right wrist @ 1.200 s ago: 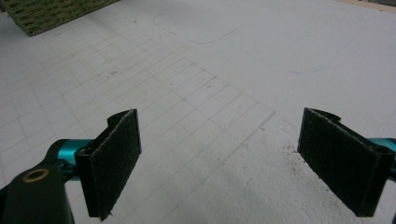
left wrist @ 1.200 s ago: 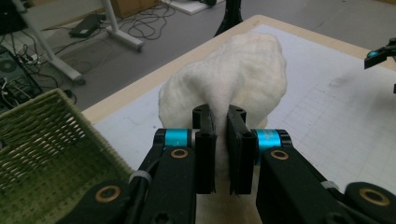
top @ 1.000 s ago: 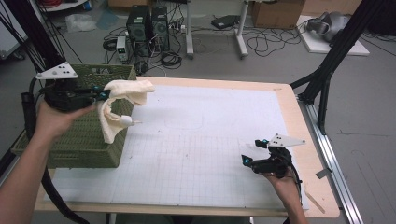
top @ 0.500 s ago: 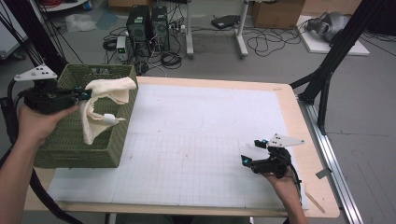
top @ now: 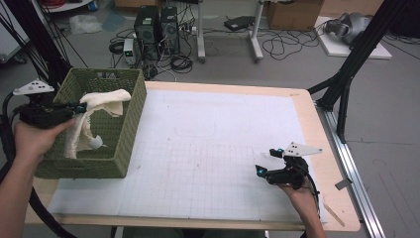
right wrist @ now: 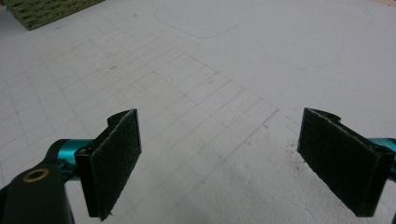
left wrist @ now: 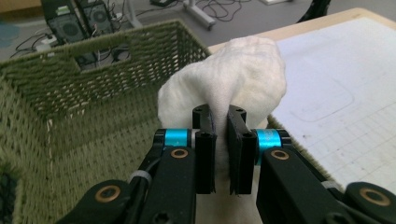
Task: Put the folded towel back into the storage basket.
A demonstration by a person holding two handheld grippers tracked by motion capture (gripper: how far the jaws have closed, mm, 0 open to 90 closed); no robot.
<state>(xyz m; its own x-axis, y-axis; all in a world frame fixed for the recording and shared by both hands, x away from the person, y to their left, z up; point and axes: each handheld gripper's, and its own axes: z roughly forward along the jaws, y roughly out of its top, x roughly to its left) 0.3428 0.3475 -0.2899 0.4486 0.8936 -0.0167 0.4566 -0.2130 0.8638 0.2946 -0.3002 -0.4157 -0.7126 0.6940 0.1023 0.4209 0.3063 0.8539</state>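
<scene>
Left gripper (top: 74, 108) clamps a cream cloth (top: 101, 106), jaws pinched narrow on a fold. Cloth drapes over the near rim of the green wicker basket (top: 126, 131) at the table's left edge, part hanging inside. Right gripper (top: 265, 162) rests low on the white gridded mat (top: 208, 148), jaws wide, nothing between them, well apart from the basket.

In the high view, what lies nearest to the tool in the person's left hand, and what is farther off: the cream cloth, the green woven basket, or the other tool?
1. Cream cloth: pinched in the left tool, hanging over the basket.
2. Green woven basket: right below and beside it, at the table's left edge.
3. Right tool: far across the white gridded mat, near the right front corner.
</scene>
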